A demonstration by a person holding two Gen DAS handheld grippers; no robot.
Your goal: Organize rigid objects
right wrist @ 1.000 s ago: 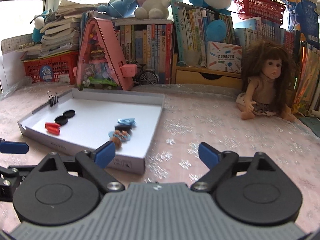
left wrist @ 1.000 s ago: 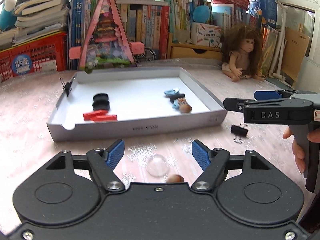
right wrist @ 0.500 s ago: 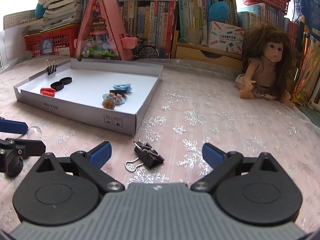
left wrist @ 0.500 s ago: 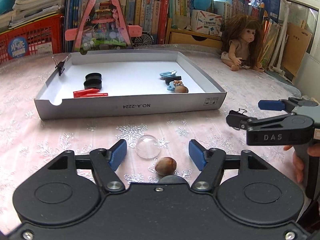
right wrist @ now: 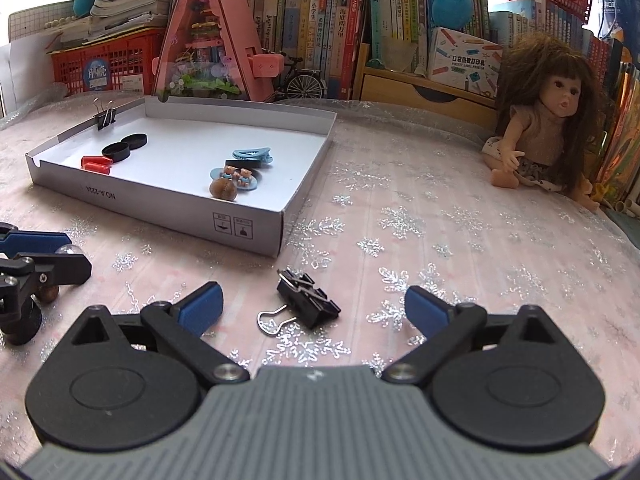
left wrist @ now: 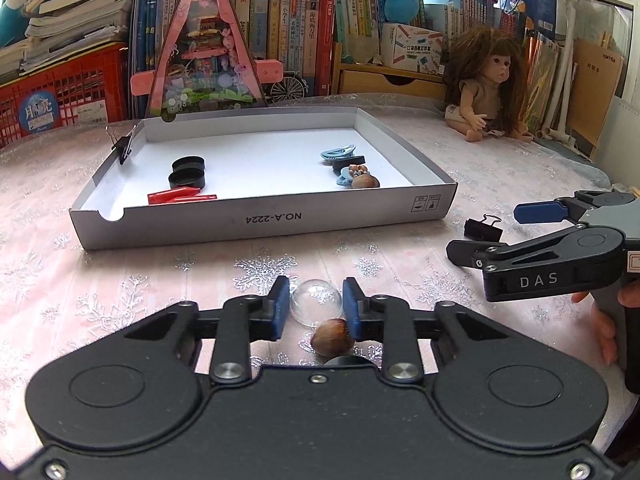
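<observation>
The white cardboard tray (left wrist: 256, 222) is set well ahead on the snowflake tablecloth (left wrist: 120, 280), already holding caps, clips and a nut. The left gripper (left wrist: 314, 308) is nearly closed around the clear dome (left wrist: 316, 304) just short of it — contact cannot be confirmed — so the smooth curved plastic could be squirted out, or the brown nut (left wrist: 332, 337) touching the right pad knocked away. The right gripper (right wrist: 312, 312) is held wide apart over the black binder clip (right wrist: 310, 303), whose wire loop could be snagged.
</observation>
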